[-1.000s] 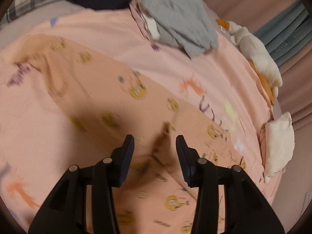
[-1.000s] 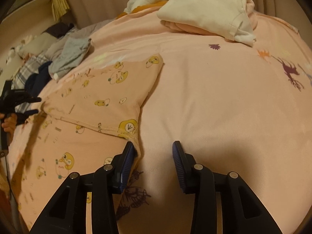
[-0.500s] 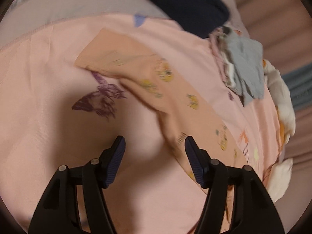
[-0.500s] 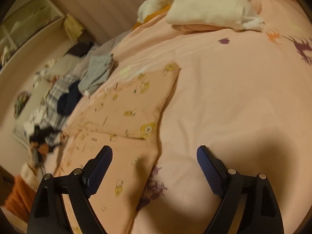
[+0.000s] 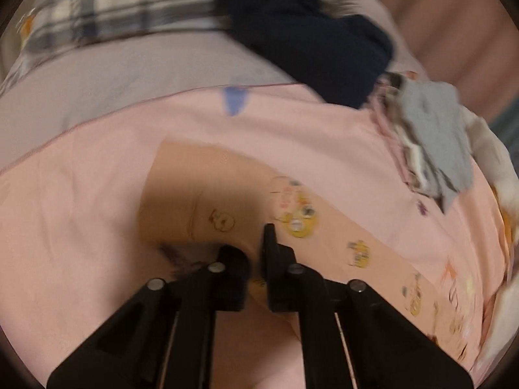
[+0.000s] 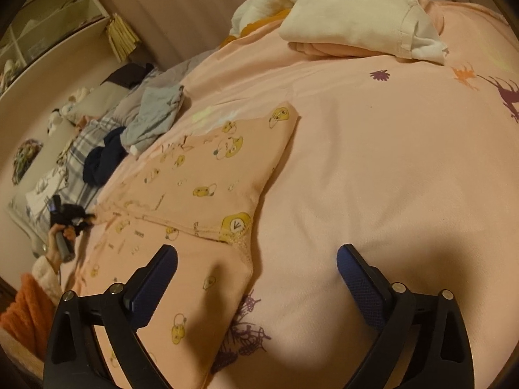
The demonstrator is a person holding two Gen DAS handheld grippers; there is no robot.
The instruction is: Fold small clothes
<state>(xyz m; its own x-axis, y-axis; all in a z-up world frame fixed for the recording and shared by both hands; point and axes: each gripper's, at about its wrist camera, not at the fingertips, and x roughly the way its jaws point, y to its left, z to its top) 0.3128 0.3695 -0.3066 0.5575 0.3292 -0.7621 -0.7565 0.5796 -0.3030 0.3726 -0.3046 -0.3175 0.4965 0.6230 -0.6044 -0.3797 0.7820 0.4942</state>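
Note:
A peach garment (image 5: 227, 194) with yellow cartoon prints lies spread on the pink bedspread (image 6: 389, 162). My left gripper (image 5: 256, 246) is shut on a fold of the garment's near edge, and cloth shows between its black fingers. In the right wrist view the garment (image 6: 211, 175) stretches leftwards, with the left gripper (image 6: 69, 217) at its far end. My right gripper (image 6: 256, 256) hovers over the garment's near edge with its jaws opening wide. The cloth lies below them and the pads do not press on it.
A navy garment (image 5: 308, 42), a grey garment (image 5: 434, 136) and a plaid cloth (image 5: 113, 9) lie at the bed's far side. Folded cream clothes (image 6: 356, 13) are stacked at the back. A person's hand and orange sleeve (image 6: 26, 308) are at the left edge.
My left gripper has travelled along the garment to its end and closed on the cloth. My right gripper's jaws have spread much wider while it stayed roughly in place.

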